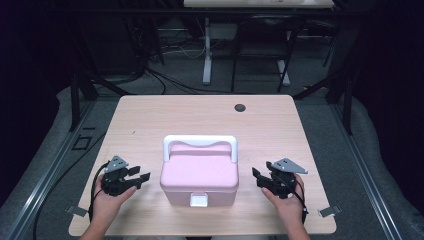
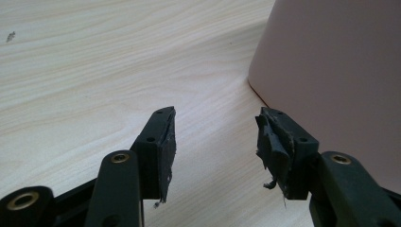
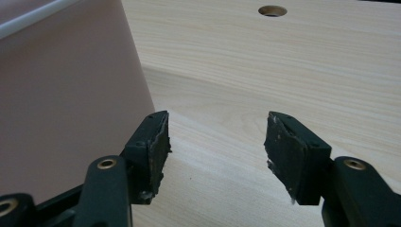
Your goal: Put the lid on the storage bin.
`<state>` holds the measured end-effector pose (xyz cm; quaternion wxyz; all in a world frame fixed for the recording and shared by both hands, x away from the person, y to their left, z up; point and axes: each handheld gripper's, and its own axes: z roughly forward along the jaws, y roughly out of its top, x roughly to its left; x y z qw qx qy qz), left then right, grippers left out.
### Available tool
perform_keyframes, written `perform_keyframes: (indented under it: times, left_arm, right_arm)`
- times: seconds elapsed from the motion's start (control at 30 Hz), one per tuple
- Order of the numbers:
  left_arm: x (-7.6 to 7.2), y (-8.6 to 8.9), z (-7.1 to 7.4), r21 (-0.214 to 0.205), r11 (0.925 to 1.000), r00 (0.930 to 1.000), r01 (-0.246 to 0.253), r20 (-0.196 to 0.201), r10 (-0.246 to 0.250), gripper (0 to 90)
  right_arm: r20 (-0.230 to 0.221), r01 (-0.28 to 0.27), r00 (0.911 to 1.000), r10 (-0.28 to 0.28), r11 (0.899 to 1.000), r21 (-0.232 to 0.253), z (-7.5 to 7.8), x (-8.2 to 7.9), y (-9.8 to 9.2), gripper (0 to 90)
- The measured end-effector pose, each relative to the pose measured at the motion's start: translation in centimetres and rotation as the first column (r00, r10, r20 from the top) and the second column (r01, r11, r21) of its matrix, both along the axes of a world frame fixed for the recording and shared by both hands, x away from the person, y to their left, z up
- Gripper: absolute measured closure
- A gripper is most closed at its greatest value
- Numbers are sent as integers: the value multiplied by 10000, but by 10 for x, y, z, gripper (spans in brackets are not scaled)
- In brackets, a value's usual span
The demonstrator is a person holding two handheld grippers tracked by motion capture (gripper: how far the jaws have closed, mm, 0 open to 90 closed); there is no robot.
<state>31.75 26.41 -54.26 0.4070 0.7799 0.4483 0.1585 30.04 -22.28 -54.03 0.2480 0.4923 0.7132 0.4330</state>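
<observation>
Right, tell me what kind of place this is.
Probably a lab or recording workspace, not a home: a light wooden table with a cable hole stands among dark metal frame rails, loose black floor cables and grey carpet. A pink plastic lidded box sits on it.
</observation>
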Motion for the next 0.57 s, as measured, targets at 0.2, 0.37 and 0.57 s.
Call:
perform_keyframes:
  times: [0.2, 0.37, 0.57]
  left_arm:
    - [1, -2, -3, 90, 9999, 10000, 52, -84, -51, 473]
    - [0, -2, -2, 145, 9999, 9996, 73, 267, -77, 473]
    - [2, 0, 1, 34, 10000, 9990, 57, 443, -58, 474]
  right_arm:
    - [-156, -26, 9999, 21, 9994, -348, -4, 1, 0, 394]
    - [14, 178, 9998, -178, 9976, -667, -6, 1, 1, 386]
    - [-107, 278, 9995, -289, 9958, -867, -10, 3, -2, 386]
